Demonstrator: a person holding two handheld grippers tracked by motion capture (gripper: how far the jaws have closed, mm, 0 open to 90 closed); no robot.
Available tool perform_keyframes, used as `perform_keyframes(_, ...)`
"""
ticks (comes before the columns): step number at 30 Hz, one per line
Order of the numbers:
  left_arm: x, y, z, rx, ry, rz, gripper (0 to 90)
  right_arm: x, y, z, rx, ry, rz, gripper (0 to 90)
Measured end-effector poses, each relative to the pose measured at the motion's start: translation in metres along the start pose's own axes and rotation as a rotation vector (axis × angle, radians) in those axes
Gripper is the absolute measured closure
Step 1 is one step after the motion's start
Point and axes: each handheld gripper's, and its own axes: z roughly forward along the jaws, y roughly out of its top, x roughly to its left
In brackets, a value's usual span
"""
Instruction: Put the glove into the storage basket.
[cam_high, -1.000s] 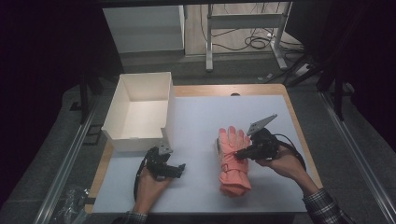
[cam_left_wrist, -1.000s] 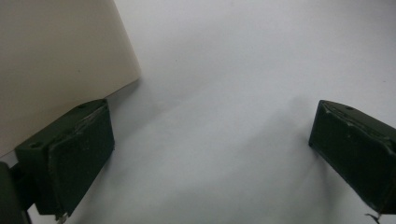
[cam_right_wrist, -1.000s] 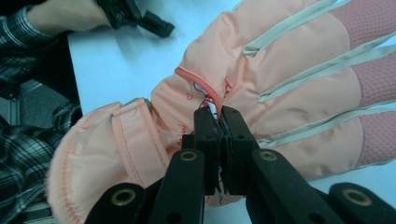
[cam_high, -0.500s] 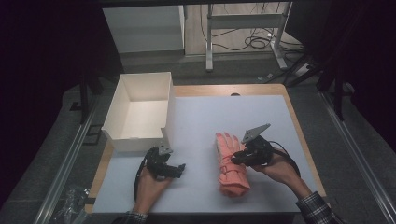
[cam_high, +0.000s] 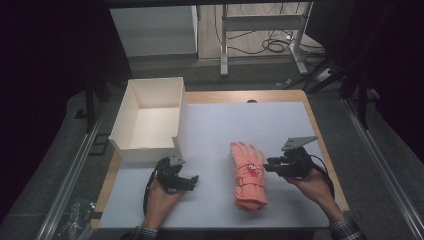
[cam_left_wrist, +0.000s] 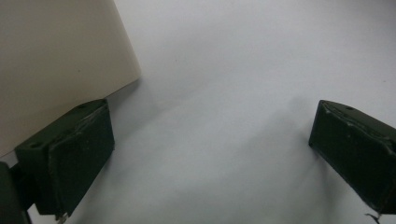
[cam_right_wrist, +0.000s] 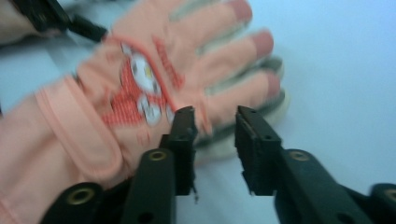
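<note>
Centrally on the pale grey tabletop (cam_high: 280, 125) lies a salmon-pink knitted glove with a red-and-white cartoon patch (cam_high: 247, 175), flat, its fingers pointing away from the person and its cuff toward the near edge. In the right gripper view the glove (cam_right_wrist: 140, 93) is slightly blurred; a second pale layer peeks out beneath the fingers, so there may be 2 gloves stacked, though I cannot tell for certain.

Just beside the glove's right edge sits the black right gripper (cam_high: 270, 166), held in the person's right hand (cam_high: 312, 182) and pointing leftward at the glove. Its own view shows the right gripper (cam_right_wrist: 214, 140) with its 2 jaws parted by a narrow gap, nothing between them; the left jaw overlaps the glove's edge near the base of the fingers, but whether it touches the fabric I cannot tell.

Well apart from the glove, on its other side, the black left gripper (cam_high: 187, 182) rests low over the tabletop in the person's left hand (cam_high: 160, 197). In the left gripper view its 2 jaws are spread wide over bare grey surface, holding nothing.

Just beyond the left gripper stands an open white rectangular cardboard box (cam_high: 150, 117), upright at the table's far-left corner; its cream wall (cam_left_wrist: 56, 60) rises close behind the left jaw.
</note>
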Motion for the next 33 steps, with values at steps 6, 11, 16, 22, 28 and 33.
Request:
perform_keyframes(6, 0.000, 0.000, 0.000, 0.000, 0.001, 0.001, 0.1, 0.008, -0.030, 0.004, -0.004, 0.014, 0.013, 84.9)
perform_keyframes(11, 0.000, 0.000, 0.000, 0.000, 0.001, 0.002, 0.1, 0.016, -0.048, 0.009, 0.003, 0.032, 0.017, 87.3)
perform_keyframes(16, 0.000, 0.000, 0.000, 0.002, 0.001, 0.003, 0.1, 0.028, -0.070, 0.013, 0.005, 0.034, 0.006, 87.5)
perform_keyframes(22, 0.000, 0.000, 0.000, 0.001, 0.001, 0.003, 0.1, 0.035, -0.074, 0.020, -0.002, 0.050, -0.003, 87.3)
perform_keyframes(28, 0.000, 0.000, 0.000, 0.002, 0.001, 0.003, 0.1, 0.038, -0.069, 0.030, 0.001, 0.062, -0.011, 87.3)
perform_keyframes(33, 0.000, 0.000, 0.000, 0.000, 0.001, 0.002, 0.1, 0.039, -0.066, 0.036, -0.007, 0.076, -0.009, 87.2)
